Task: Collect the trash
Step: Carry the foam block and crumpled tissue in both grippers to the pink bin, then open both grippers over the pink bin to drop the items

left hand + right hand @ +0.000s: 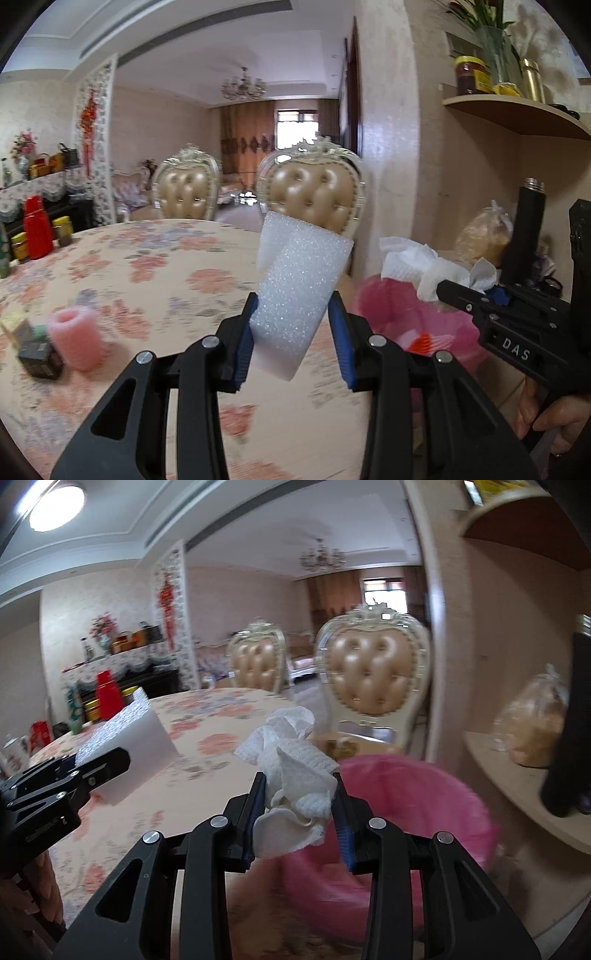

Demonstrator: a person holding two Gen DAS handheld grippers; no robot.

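Your left gripper [293,328] is clamped on a white foam block [295,288], which stands up and forward between the blue pads [341,343]. Your right gripper [300,808] pinches a crumpled paper towel [295,771] that bulges above its fingertips. A bin lined with a pink bag [424,812] sits just ahead and right of the right gripper, beside the table with the floral cloth [147,266]. A pink foam sleeve [75,338] and a small dark box [38,360] lie on the cloth, left of the left gripper.
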